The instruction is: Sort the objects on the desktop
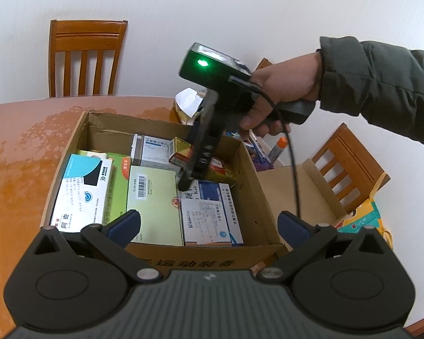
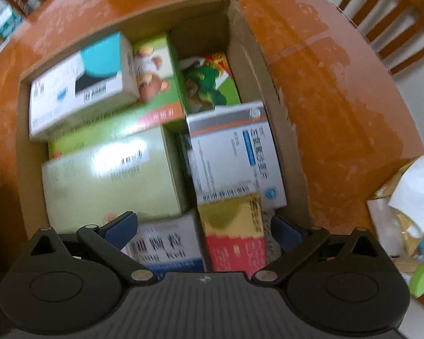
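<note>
Though glossy, rectangular cartons [image 2: 110, 180] in corrugated box [image 2: 268, 90]

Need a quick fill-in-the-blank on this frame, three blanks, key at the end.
1. The medicine boxes lie inside a ___ box.
2. The right gripper hangs over the yellow-and-red box with jaws ___.
3. The carton sits on an orange-brown ___.

Missing words: cardboard; open; table

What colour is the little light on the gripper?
Green light on the right gripper, clearest in the left wrist view.
</note>
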`<act>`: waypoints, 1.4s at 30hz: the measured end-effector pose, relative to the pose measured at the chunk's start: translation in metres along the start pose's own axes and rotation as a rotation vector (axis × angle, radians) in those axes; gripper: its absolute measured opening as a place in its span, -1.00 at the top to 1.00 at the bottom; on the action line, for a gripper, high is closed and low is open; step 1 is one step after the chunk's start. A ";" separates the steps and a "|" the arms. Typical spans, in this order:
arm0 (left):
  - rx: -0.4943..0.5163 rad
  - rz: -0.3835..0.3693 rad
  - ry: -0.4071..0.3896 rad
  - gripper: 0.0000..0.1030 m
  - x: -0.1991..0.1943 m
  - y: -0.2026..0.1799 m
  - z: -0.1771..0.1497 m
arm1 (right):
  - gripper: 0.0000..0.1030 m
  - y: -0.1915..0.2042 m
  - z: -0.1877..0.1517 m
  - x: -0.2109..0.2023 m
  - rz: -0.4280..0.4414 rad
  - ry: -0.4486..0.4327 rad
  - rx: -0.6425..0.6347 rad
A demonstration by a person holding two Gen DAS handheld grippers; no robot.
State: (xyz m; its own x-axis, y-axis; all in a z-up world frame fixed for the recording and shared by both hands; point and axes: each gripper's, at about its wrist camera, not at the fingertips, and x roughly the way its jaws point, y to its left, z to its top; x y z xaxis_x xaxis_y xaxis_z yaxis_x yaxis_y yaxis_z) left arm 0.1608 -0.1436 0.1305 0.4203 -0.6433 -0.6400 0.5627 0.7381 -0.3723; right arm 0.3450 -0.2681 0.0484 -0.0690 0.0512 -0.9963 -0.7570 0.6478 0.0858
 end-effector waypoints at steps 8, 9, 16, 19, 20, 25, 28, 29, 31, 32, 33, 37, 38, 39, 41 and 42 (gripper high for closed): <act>0.001 0.001 0.002 -0.99 -0.002 -0.001 -0.001 | -0.63 0.007 -0.025 -0.004 -0.082 0.011 -0.118; 0.002 0.000 0.002 -0.99 -0.002 -0.001 -0.001 | -0.60 0.006 -0.027 -0.003 -0.089 0.014 -0.114; 0.012 0.001 0.009 -0.99 -0.002 -0.006 -0.004 | 0.03 0.000 -0.038 0.000 -0.125 -0.005 -0.075; 0.013 0.003 0.013 -0.99 -0.003 -0.008 -0.006 | 0.10 0.002 -0.040 -0.001 -0.137 -0.015 -0.079; 0.014 0.004 0.014 -0.99 -0.003 -0.008 -0.006 | 0.10 0.002 -0.040 -0.001 -0.141 -0.018 -0.083; 0.016 0.004 0.009 -0.99 -0.005 -0.010 -0.007 | 0.15 0.012 -0.045 -0.014 -0.141 -0.034 -0.091; 0.017 0.004 0.005 -0.99 -0.006 -0.011 -0.008 | 0.15 0.017 -0.044 -0.017 -0.155 -0.040 -0.110; 0.017 0.005 0.004 -0.99 -0.007 -0.011 -0.008 | 0.15 0.020 -0.043 -0.019 -0.161 -0.045 -0.116; 0.014 0.007 0.005 -0.99 -0.008 -0.011 -0.009 | 0.15 0.024 -0.042 -0.022 -0.173 -0.047 -0.131; 0.014 0.008 0.004 -0.99 -0.010 -0.011 -0.010 | 0.15 0.028 -0.042 -0.024 -0.180 -0.048 -0.142; 0.014 0.011 0.003 -0.99 -0.011 -0.011 -0.011 | 0.15 0.032 -0.042 -0.026 -0.188 -0.051 -0.155; 0.006 0.020 0.001 -0.99 -0.016 -0.009 -0.015 | 0.15 0.052 -0.039 -0.039 -0.195 -0.067 -0.228; 0.006 0.022 0.001 -0.99 -0.017 -0.009 -0.015 | 0.15 0.059 -0.038 -0.042 -0.195 -0.066 -0.259; 0.006 0.024 0.000 -0.99 -0.018 -0.009 -0.016 | 0.15 0.067 -0.037 -0.045 -0.203 -0.062 -0.292; 0.007 0.027 -0.003 -0.99 -0.020 -0.008 -0.017 | 0.15 0.084 -0.035 -0.048 -0.236 -0.066 -0.386; 0.008 0.028 -0.003 -0.99 -0.020 -0.008 -0.017 | 0.15 0.093 -0.035 -0.049 -0.258 -0.064 -0.444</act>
State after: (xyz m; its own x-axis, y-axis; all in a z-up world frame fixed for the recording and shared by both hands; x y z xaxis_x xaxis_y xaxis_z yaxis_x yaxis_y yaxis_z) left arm 0.1353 -0.1333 0.1349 0.4383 -0.6228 -0.6481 0.5562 0.7543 -0.3488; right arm 0.2552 -0.2365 0.1054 0.1863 -0.0120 -0.9824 -0.9479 0.2608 -0.1829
